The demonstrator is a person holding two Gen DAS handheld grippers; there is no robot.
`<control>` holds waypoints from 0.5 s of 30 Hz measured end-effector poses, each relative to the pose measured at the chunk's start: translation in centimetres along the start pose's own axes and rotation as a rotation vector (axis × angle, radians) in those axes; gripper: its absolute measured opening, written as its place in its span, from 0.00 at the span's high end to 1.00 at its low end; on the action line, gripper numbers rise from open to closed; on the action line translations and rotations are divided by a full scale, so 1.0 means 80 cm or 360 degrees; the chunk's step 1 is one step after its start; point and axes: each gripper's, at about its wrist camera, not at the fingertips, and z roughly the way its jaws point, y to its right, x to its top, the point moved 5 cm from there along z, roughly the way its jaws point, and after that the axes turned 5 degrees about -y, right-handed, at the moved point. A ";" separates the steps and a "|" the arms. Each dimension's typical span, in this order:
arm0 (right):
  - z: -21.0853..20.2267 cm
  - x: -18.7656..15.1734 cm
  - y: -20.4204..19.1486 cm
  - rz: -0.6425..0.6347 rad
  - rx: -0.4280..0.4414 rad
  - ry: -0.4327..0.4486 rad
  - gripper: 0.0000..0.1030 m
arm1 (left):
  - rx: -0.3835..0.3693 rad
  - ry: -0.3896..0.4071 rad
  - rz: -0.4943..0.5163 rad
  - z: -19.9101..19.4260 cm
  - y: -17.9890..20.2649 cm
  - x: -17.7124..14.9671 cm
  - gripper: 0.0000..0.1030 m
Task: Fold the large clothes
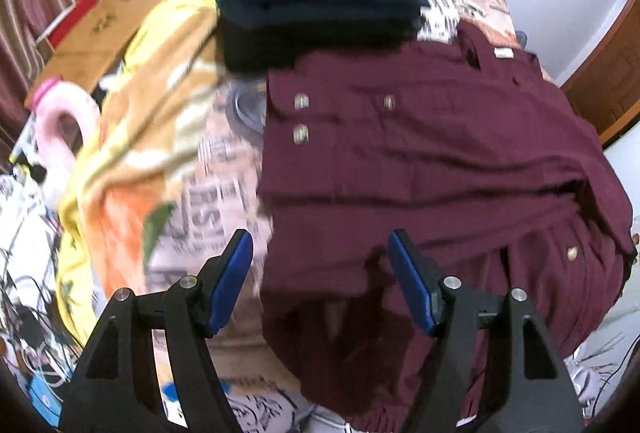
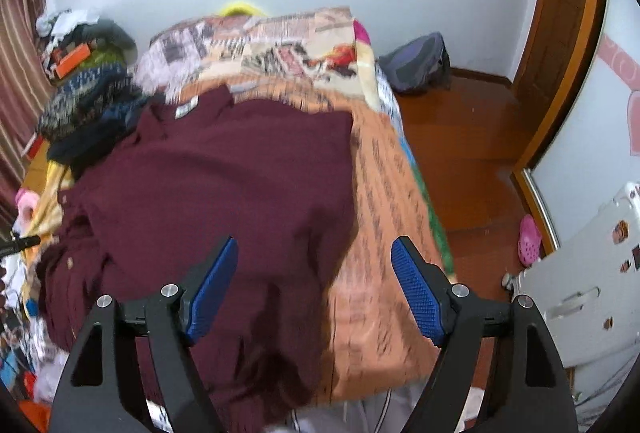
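A large maroon button shirt (image 1: 420, 161) lies spread on the bed, collar at the far end, one side folded over so the buttons show. In the right wrist view the same maroon shirt (image 2: 224, 185) covers the bed's left half. My left gripper (image 1: 320, 273) hovers above the shirt's near left edge, open, with nothing between its blue pads. My right gripper (image 2: 314, 281) hangs over the shirt's near right edge, also open and empty. Both views are blurred by motion.
A stack of folded dark clothes (image 1: 316, 5) sits at the bed's far left. A yellow-orange blanket (image 1: 132, 137) lies left of the shirt. The bed cover (image 2: 384, 193) shows right of the shirt, then wooden floor (image 2: 460, 161), a grey bag (image 2: 416, 63) and a white cabinet (image 2: 580, 285).
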 end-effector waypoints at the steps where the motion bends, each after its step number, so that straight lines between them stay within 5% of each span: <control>1: 0.006 -0.009 -0.001 0.0010 0.0015 -0.0039 0.26 | -0.0023 -0.0029 -0.0021 0.006 -0.001 -0.008 0.33; 6: 0.031 -0.047 -0.004 0.0084 0.0093 -0.0212 0.26 | -0.0176 -0.0151 -0.0118 0.035 -0.005 -0.035 0.33; 15: 0.049 -0.073 -0.009 0.0205 0.0212 -0.0338 0.26 | -0.0203 -0.0224 -0.0143 0.051 -0.012 -0.064 0.33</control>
